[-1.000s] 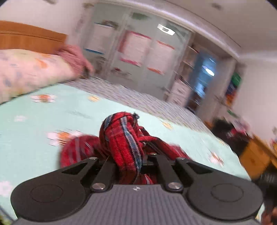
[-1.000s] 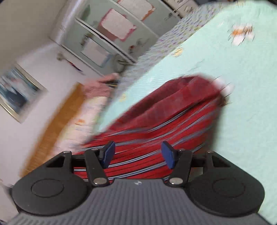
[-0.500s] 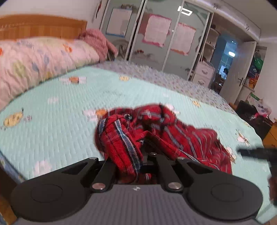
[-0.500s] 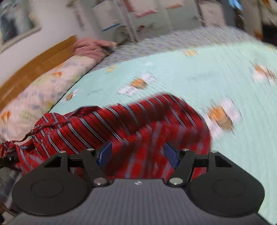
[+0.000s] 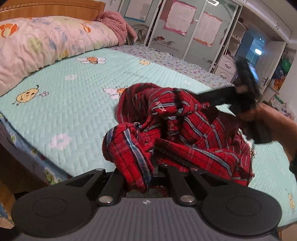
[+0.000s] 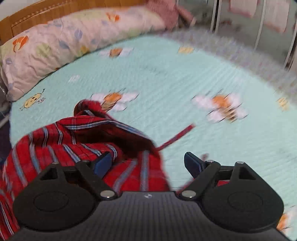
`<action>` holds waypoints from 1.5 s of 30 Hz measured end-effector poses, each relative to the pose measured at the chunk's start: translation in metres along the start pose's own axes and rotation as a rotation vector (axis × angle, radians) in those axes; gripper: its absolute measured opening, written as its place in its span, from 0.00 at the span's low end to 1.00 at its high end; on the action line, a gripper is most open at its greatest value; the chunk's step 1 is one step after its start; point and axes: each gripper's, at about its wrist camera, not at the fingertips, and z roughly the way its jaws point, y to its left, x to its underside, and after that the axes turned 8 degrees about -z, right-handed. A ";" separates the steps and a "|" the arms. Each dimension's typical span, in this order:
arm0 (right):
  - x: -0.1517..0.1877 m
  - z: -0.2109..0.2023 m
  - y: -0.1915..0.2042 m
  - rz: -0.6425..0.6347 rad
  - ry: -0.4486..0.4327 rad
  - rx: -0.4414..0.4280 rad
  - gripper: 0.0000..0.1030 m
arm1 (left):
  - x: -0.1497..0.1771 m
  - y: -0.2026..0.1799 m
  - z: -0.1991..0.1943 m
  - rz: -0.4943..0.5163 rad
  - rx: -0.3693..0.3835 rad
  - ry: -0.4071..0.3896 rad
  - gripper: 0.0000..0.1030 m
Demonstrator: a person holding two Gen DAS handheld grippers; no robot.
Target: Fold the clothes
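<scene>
Left wrist view: left gripper (image 5: 146,166) clenched on a bunched fold of the red plaid garment (image 5: 185,128), cloth spilling over the jaws and hiding the fingertips. Garment lies crumpled in a heap on the mint quilted bedspread (image 5: 74,103), near the bed's front edge, one end lifted into the left grip. Right gripper (image 5: 235,96) seen from this side as a dark blurred shape above the heap's far right part, a hand (image 5: 269,120) behind it.

Right wrist view: right gripper (image 6: 148,163) released, jaws having just spread wider; blue pads (image 6: 103,163) stand well apart. Plaid cloth (image 6: 74,140) lies under and between them, bunched by the left pad; right pad is over bare bedspread (image 6: 185,77). No pinch visible. Picture blurred.

Floral pillow roll (image 5: 46,39) along the wooden headboard (image 5: 55,7), well apart from the garment. Wardrobe doors (image 5: 185,27) beyond the bed's far side.
</scene>
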 end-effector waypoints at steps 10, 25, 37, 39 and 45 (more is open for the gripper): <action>0.029 -0.018 0.007 0.188 -0.194 0.126 0.09 | -0.009 -0.010 0.003 0.014 0.002 -0.013 0.04; 0.148 -0.366 -0.070 0.427 -0.729 1.009 0.14 | -0.065 -0.228 0.016 0.299 0.500 -0.148 0.05; 0.317 -0.272 -0.092 0.853 -0.273 0.579 0.50 | 0.006 -0.229 0.047 0.435 0.436 0.051 0.05; 0.314 -0.279 -0.088 0.844 -0.318 0.568 0.54 | 0.006 -0.233 0.042 0.441 0.428 0.020 0.05; 0.295 -0.317 -0.078 0.673 -0.487 0.686 0.70 | 0.023 -0.234 0.027 0.494 0.505 0.064 0.05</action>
